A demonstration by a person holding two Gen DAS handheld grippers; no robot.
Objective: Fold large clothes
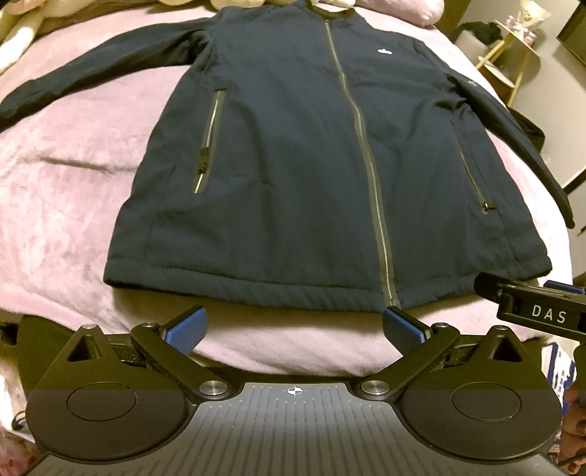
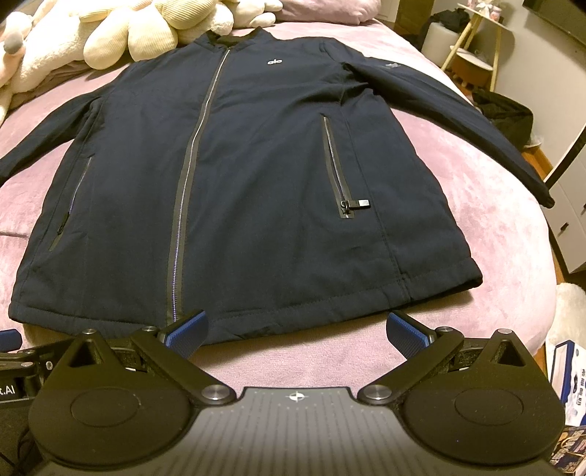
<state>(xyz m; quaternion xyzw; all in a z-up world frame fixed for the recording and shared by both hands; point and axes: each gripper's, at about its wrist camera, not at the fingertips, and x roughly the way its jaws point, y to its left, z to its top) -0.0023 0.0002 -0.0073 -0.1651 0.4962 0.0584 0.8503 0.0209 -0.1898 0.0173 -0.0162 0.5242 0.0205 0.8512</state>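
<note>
A navy zip-up jacket (image 1: 293, 164) lies flat and face up on a pink bed cover (image 1: 66, 183), zipped, collar far, hem near, both sleeves spread out to the sides. It also shows in the right wrist view (image 2: 234, 175). My left gripper (image 1: 295, 329) is open and empty, just short of the hem near the zipper's lower end. My right gripper (image 2: 296, 331) is open and empty, just short of the hem's right half. The right gripper's body shows at the right edge of the left wrist view (image 1: 538, 304).
Cream plush toys (image 2: 132, 33) and a pink pillow (image 2: 329, 7) lie past the collar. A gold-legged side table (image 2: 472, 58) and a dark cloth pile (image 2: 505, 110) stand right of the bed. White drawers (image 2: 571, 205) are at the far right.
</note>
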